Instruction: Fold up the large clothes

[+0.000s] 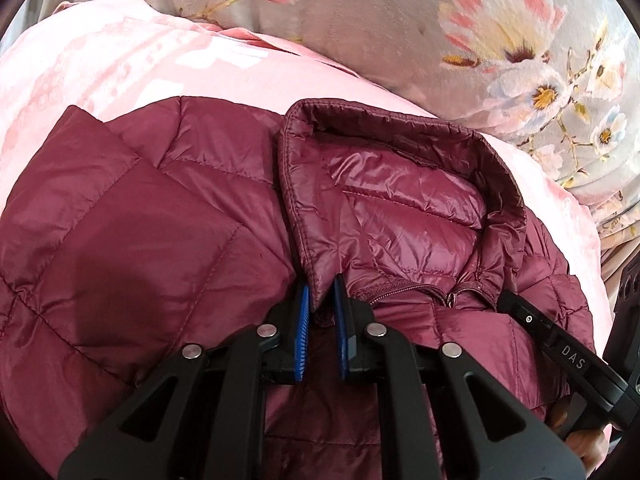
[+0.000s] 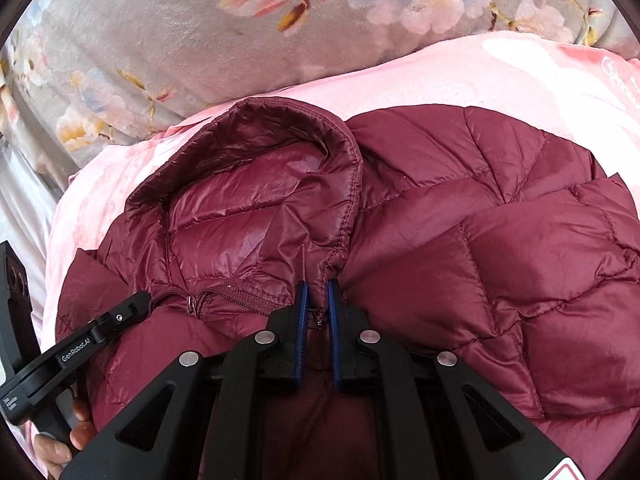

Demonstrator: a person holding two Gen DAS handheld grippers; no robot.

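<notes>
Two claws (image 1: pixel 321 300) (image 2: pixel 316 294) w/ one maroon puffer jacket (image 1: pixel 140 220) collar pinched

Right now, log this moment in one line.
left gripper: shut on collar | right gripper: shut on collar | jacket: flat on pink blanket

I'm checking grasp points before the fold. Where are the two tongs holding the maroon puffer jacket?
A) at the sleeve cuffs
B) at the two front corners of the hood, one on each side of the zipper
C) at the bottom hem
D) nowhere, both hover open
B: the left tongs and right tongs each pinch a lower hood corner of the jacket, flanking the zipper.
</notes>
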